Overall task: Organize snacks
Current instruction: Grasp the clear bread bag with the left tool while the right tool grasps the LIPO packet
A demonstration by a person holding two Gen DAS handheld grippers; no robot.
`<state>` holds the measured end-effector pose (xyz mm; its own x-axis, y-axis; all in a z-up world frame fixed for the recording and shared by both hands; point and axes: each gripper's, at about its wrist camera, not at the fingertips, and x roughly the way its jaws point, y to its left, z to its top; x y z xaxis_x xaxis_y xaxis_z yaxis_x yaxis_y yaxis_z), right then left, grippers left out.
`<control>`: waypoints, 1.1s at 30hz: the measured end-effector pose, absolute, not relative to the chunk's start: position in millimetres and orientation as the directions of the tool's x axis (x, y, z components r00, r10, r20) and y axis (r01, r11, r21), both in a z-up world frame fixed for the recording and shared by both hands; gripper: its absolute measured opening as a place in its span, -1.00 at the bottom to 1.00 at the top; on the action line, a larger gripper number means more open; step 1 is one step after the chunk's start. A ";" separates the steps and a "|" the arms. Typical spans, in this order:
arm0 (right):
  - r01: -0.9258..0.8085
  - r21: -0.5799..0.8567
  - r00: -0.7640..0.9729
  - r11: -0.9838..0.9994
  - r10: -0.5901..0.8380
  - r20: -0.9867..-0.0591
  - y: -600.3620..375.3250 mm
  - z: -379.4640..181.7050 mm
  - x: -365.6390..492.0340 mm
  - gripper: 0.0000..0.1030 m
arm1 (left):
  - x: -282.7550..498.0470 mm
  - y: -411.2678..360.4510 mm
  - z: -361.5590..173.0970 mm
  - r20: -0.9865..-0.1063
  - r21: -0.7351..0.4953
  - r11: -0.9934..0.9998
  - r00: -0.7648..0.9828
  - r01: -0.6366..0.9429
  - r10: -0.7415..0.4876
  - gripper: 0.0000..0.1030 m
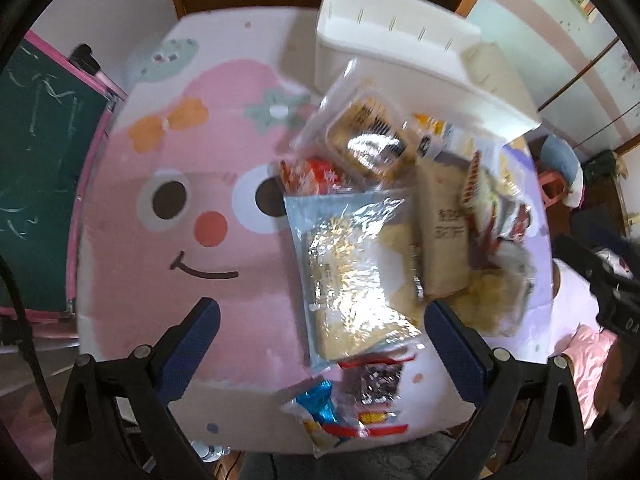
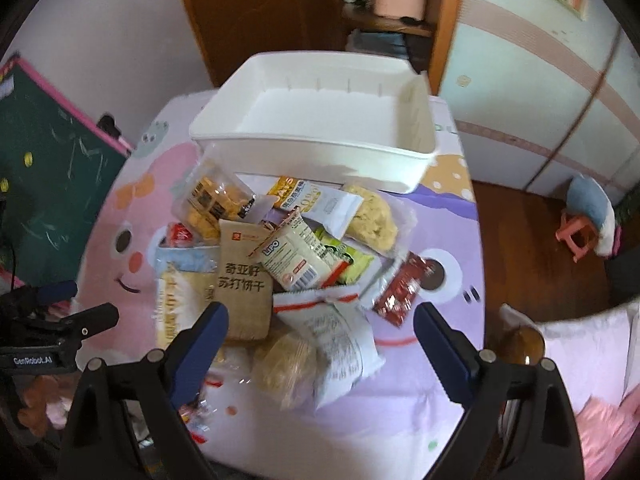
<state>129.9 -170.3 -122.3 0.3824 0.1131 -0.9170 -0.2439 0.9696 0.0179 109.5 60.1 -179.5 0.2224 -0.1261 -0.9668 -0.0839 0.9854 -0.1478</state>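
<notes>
A pile of snack packets [image 2: 288, 264] lies on the cartoon-printed table [image 2: 436, 400], just in front of a white plastic bin [image 2: 316, 120] that holds nothing. The pile holds a brown cracker pack [image 2: 242, 280], a clear tub of biscuits [image 2: 212, 200] and a red sachet [image 2: 402, 294]. In the left wrist view a large clear bread bag [image 1: 356, 272] lies on top, with the bin [image 1: 400, 52] behind. My left gripper [image 1: 320, 340] is open and empty above the bag's near end. My right gripper [image 2: 320, 344] is open and empty above a white packet [image 2: 340, 344].
A green chalkboard with a pink frame [image 1: 44, 168] stands left of the table. A few small wrapped snacks [image 1: 356, 408] lie at the table's front edge. A pink stool [image 2: 576, 236] and a cushion sit on the wooden floor at right. A wooden door is behind the bin.
</notes>
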 end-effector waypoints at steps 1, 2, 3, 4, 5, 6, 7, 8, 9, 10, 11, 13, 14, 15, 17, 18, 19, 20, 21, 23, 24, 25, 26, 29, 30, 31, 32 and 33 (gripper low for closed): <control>-0.265 0.007 0.381 0.964 0.112 -0.918 -168.0 -129.1 135.9 0.83 | 112.3 59.4 -188.7 -0.969 -0.148 0.986 0.210 -0.080 -0.129 0.96; -0.287 -0.012 0.382 0.958 0.103 -0.918 -164.9 -137.4 143.6 0.82 | 115.2 58.5 -198.5 -0.973 -0.146 0.986 0.193 -0.079 -0.129 0.92; -0.298 -0.023 0.378 0.954 0.096 -0.921 -163.6 -143.9 150.3 0.81 | 118.2 58.8 -205.5 -0.974 -0.148 0.986 0.184 -0.077 -0.132 0.91; -0.307 -0.024 0.373 0.952 0.097 -0.923 -162.4 -148.2 155.3 0.77 | 120.6 58.0 -214.3 -0.975 -0.150 0.986 0.175 -0.072 -0.136 0.91; -0.324 -0.023 0.364 0.946 0.102 -0.926 -161.1 -155.4 163.0 0.75 | 122.7 58.0 -222.6 -0.977 -0.150 0.986 0.163 -0.070 -0.137 0.91; -0.337 -0.022 0.357 0.941 0.107 -0.928 -159.5 -159.1 166.6 0.74 | 124.3 57.4 -229.1 -0.978 -0.156 0.985 0.151 -0.068 -0.145 0.91; -0.363 -0.015 0.342 0.932 0.119 -0.932 -157.4 -165.6 172.5 0.74 | 126.3 57.4 -236.4 -0.977 -0.170 0.983 0.141 -0.064 -0.160 0.91; -0.382 -0.013 0.332 0.924 0.124 -0.935 -155.5 -170.1 176.2 0.74 | 128.3 57.1 -243.1 -0.977 -0.178 0.982 0.128 -0.062 -0.169 0.91; -0.402 -0.011 0.323 0.916 0.130 -0.938 -153.3 -175.0 180.2 0.74 | 129.7 57.0 -247.2 -0.977 -0.183 0.981 0.121 -0.060 -0.175 0.91; -0.423 -0.009 0.310 0.906 0.135 -0.941 -151.2 -180.1 183.7 0.74 | 131.2 56.5 -251.9 -0.976 -0.193 0.980 0.116 -0.055 -0.186 0.91; -0.445 -0.008 0.297 0.896 0.139 -0.945 -149.4 -185.0 186.5 0.74 | 132.7 55.8 -255.9 -0.975 -0.201 0.978 0.111 -0.049 -0.194 0.91; -0.482 -0.001 0.266 0.876 0.145 -0.953 -146.5 -195.3 192.5 0.74 | 135.6 54.2 -261.3 -0.972 -0.214 0.976 0.104 -0.040 -0.209 0.91; -0.496 0.006 0.248 0.868 0.148 -0.957 -144.4 -199.3 194.9 0.74 | 137.6 53.1 -264.1 -0.971 -0.223 0.974 0.100 -0.036 -0.218 0.91; -0.512 0.014 0.236 0.859 0.156 -0.959 -142.6 -202.7 195.8 0.74 | 139.3 52.2 -267.7 -0.969 -0.234 0.972 0.095 -0.034 -0.230 0.91; -0.539 0.017 0.219 0.842 0.160 -0.962 -139.9 -211.3 201.0 0.74 | 142.9 49.7 -274.4 -0.963 -0.260 0.965 0.082 -0.027 -0.257 0.91; -0.551 0.035 0.209 0.834 0.178 -0.962 -139.1 -213.0 202.2 0.74 | 144.0 46.3 -276.9 -0.960 -0.273 0.962 0.076 -0.024 -0.270 0.91; -0.555 0.037 0.205 0.831 0.180 -0.962 -138.8 -214.9 204.1 0.74 | 145.1 44.8 -280.2 -0.956 -0.289 0.957 0.069 -0.021 -0.287 0.91; -0.558 0.039 0.199 0.829 0.179 -0.963 -138.1 -217.7 206.8 0.74 | 146.2 41.2 -282.5 -0.953 -0.299 0.954 0.066 -0.021 -0.297 0.91; -0.561 0.045 0.191 0.827 0.181 -0.965 -137.1 -220.3 209.1 0.74 | 147.0 39.7 -282.9 -0.952 -0.299 0.954 0.076 -0.019 -0.297 0.91; -0.565 0.068 0.162 0.822 0.191 -0.968 -135.6 -226.5 212.1 0.56 | 150.6 34.2 -283.6 -0.946 -0.313 0.950 0.088 0.001 -0.311 0.86; -0.574 0.049 0.176 0.818 0.181 -0.968 -133.5 -226.4 209.7 0.46 | 151.4 32.1 -283.9 -0.947 -0.306 0.952 0.099 0.006 -0.305 0.72; -0.588 0.028 0.189 0.808 0.171 -0.967 -130.9 -226.1 207.7 0.36 | 151.6 31.0 -283.2 -0.947 -0.304 0.953 0.108 0.014 -0.304 0.62; -0.605 0.018 0.194 0.796 0.170 -0.966 -127.7 -224.8 204.6 0.29 | 151.3 31.4 -282.2 -0.945 -0.308 0.951 0.115 0.017 -0.308 0.34; -0.619 0.006 0.208 0.785 0.172 -0.963 -122.0 -220.5 196.4 -0.07 | 148.7 39.2 -276.6 -0.935 -0.333 0.943 0.133 -0.007 -0.330 -0.10; -0.619 -0.007 0.220 0.786 0.164 -0.962 -121.1 -219.7 193.9 -0.09 | 148.1 44.7 -273.9 -0.934 -0.336 0.942 0.137 -0.013 -0.331 -0.23; -0.618 -0.022 0.234 0.786 0.158 -0.959 -120.1 -218.7 191.0 -0.10 | 147.4 46.9 -270.9 -0.932 -0.338 0.941 0.145 -0.013 -0.333 -0.29; -0.617 -0.029 0.241 0.786 0.153 -0.958 -119.5 -217.9 187.1 -0.10 | 148.5 52.6 -266.3 -0.930 -0.340 0.940 0.151 -0.011 -0.334 -0.43; -0.615 -0.035 0.247 0.788 0.150 -0.957 -119.2 -216.7 184.1 -0.10 | 147.4 53.3 -262.3 -0.930 -0.335 0.942 0.162 -0.005 -0.330 -0.50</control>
